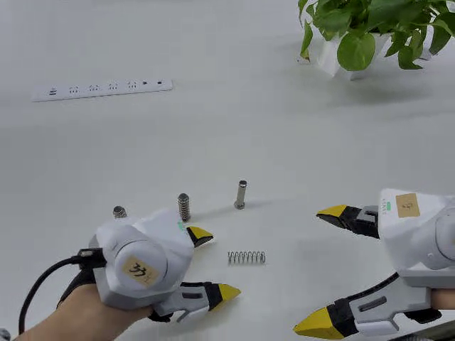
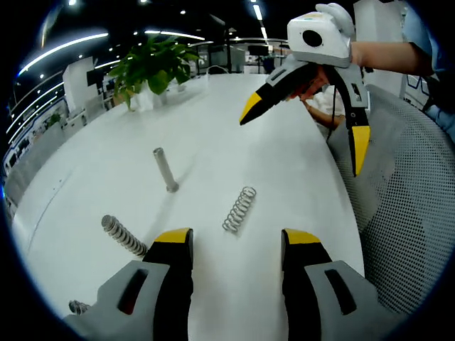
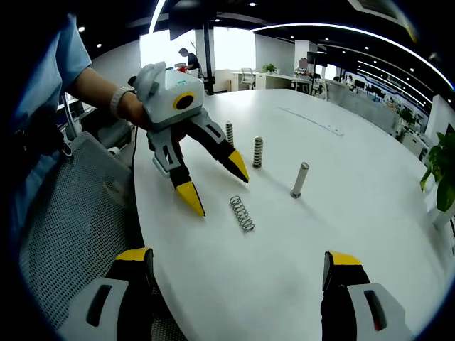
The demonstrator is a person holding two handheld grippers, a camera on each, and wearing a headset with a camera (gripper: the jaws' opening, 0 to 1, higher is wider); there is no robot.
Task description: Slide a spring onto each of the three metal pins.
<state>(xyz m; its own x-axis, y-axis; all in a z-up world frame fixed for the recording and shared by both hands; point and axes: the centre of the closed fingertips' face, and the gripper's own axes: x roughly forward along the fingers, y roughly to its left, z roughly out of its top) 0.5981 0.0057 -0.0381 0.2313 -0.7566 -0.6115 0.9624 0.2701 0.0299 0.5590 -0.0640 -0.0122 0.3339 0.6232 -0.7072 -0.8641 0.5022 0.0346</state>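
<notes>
**Two pins sprung, one to go, and the last spring was lying loose on the table**

Left to right in the head view: the left pin [image 1: 119,212] and mid pin [image 1: 184,207] each wore a coil already. The left gripper [image 1: 213,263], lower left, had its yellow-tipped jaws apart and held nothing. Just right of it, at bottom centre, the spring [image 1: 247,257] lay on its side on the smooth matte white table [image 1: 234,128]; it was thin bright wire in open coils and I'd guess it rolls easily. Above it the bare pin [image 1: 241,195] stood upright, a shiny smooth cylinder with a little flared foot. The right gripper [image 1: 321,268], lower right, gaped wide, empty too. Looked like the third-spring step: next would be a light pinch across the coils, tipping the spring upright and lining its bore over the pin's top.
</notes>
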